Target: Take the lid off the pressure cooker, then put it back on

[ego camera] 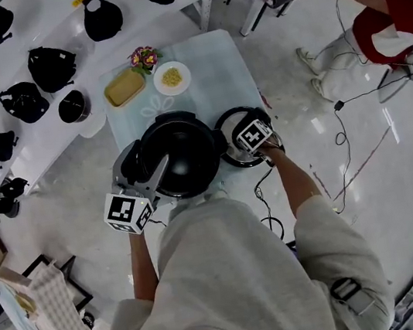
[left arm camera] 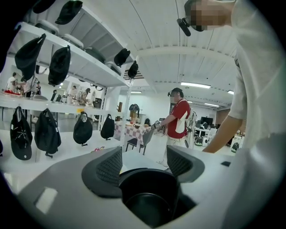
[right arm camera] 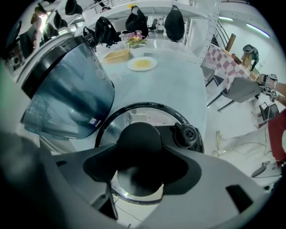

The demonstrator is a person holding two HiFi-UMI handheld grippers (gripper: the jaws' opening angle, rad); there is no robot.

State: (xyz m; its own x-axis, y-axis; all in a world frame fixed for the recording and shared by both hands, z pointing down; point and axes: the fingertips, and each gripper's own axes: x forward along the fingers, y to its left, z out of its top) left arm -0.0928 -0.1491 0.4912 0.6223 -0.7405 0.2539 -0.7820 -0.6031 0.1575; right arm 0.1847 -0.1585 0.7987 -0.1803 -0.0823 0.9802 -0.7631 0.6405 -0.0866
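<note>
The black pressure cooker (ego camera: 181, 153) stands open on the small table, its lid off. The glass lid (ego camera: 226, 129) lies flat on the table just right of it. My right gripper (ego camera: 254, 144) points down onto the lid. In the right gripper view the lid's black knob (right arm camera: 138, 136) fills the gap between the jaws of this gripper (right arm camera: 139, 150), and both pads touch it. The lid's valve (right arm camera: 187, 133) sits beside the knob. My left gripper (ego camera: 146, 180) rests at the cooker's near left side. Its jaws (left arm camera: 144, 163) stand on either side of a black part of the cooker (left arm camera: 149, 197).
At the table's far end (ego camera: 215, 73) are a yellow tray (ego camera: 124, 87), a plate of yellow food (ego camera: 171, 77) and a small bunch of flowers (ego camera: 144, 56). A white shelf with black bags (ego camera: 49, 65) runs along the left. A person in red (ego camera: 394, 19) sits far right; cables (ego camera: 343, 137) cross the floor.
</note>
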